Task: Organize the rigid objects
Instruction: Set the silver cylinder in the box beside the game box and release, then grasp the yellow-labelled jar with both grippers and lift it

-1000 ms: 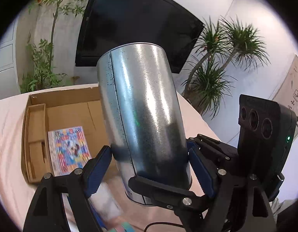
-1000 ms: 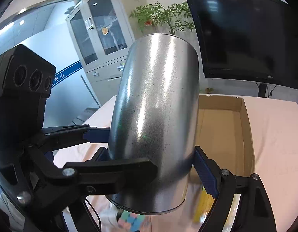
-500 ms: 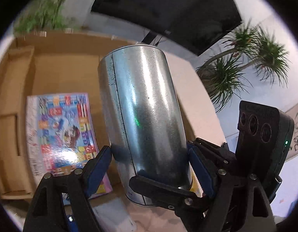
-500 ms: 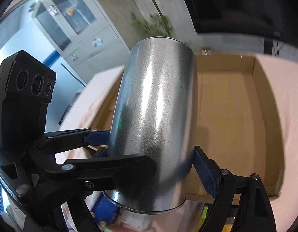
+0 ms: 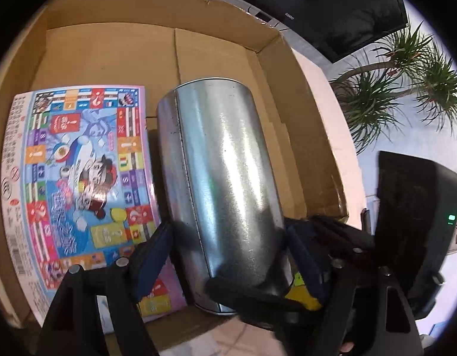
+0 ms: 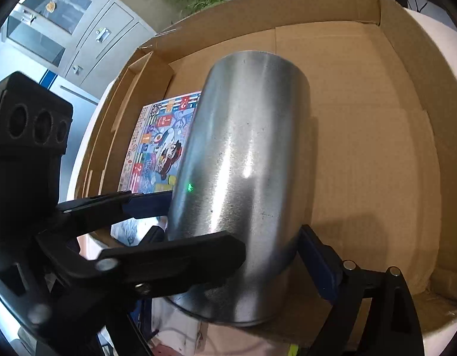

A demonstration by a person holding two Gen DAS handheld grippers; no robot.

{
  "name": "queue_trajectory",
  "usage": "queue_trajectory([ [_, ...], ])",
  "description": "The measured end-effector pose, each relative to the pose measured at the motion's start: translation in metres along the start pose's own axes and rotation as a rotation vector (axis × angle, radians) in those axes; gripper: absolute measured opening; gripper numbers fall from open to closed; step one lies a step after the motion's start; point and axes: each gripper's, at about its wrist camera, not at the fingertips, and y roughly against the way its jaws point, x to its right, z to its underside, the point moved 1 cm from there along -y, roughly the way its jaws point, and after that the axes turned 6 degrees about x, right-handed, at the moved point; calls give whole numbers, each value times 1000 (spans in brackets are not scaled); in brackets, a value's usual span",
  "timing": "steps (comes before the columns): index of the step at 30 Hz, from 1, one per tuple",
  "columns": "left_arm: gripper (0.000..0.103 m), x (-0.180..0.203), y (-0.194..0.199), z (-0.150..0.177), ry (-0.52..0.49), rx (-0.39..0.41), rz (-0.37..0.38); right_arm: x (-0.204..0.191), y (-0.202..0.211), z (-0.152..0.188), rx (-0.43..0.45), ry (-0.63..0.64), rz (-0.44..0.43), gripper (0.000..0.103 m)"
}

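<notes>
Cardboard box [image 5: 115, 9] — both jaws clamp metal can [image 5: 222, 184]

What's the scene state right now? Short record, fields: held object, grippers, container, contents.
held object: metal cylinder, tilted, lowered into the box opening
left gripper: shut on metal cylinder, near its lower end
right gripper: shut on metal cylinder, same end
container: cardboard box, top open
contents: colourful game board, flat on the box floor
cylinder vs board: beside it, on its right in the left wrist view
floor contact: cannot tell
</notes>
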Motion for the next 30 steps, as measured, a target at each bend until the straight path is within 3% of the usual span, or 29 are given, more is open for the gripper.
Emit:
queue_trajectory([
  [3,77,0,5,4,38,-2,-14,1,14,8,19,12,-18,81],
  [8,77,-5,15,11,48,30,-54,-11,8,5,41,38,2,81],
  [11,77,12,49,20,-63,196,-187,-13,17,7,54,20,0,82],
  [12,78,22,65,27,-110,269,-253,-15,31,12,91,44,7,82],
  [14,80,37,94,43,-181,403,-355,-27,65,30,209,125,84,92],
  [15,83,46,109,55,-216,483,-421,-29,79,37,259,151,114,103],
  [17,89,60,131,80,-262,608,-561,-30,106,54,350,189,198,103],
  [20,91,70,139,106,-277,651,-673,-24,131,83,406,186,291,103],
  [25,91,81,145,140,-230,679,-719,-37,150,119,446,212,327,103],
  [30,91,101,152,164,-236,692,-696,-36,175,150,460,231,279,102],
])
